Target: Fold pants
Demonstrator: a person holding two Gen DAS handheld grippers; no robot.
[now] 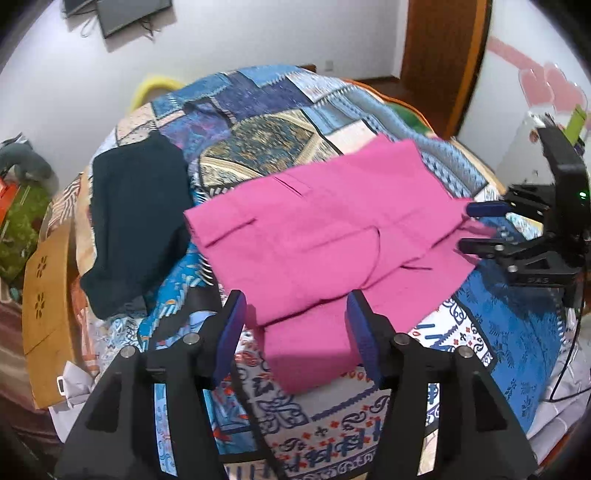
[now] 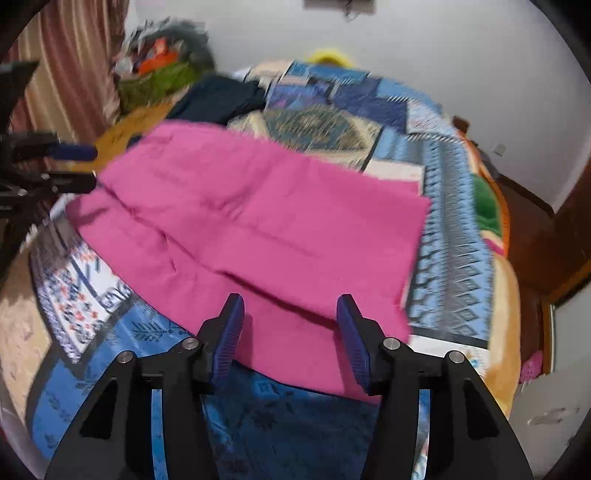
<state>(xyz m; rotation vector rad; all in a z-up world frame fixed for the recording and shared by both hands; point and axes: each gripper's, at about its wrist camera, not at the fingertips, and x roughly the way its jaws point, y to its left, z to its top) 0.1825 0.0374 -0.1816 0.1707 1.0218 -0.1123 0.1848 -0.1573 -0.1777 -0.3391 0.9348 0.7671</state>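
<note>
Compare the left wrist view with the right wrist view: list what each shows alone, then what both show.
Left wrist view only: a wall-mounted screen, a wooden door and pink heart decorations.

Right wrist view only: a striped curtain at the left edge.

Both: pink pants lying folded on the patterned bedspread, a dark garment beyond them, and the open left gripper and right gripper, each at an edge of the pants.

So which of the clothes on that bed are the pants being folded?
Look at the bed with the blue patchwork bedspread. Two garments lie on it: dark navy clothing at one side and the pink pants spread across the middle. The pants are the only bright pink thing there, flat and partly folded.
</note>
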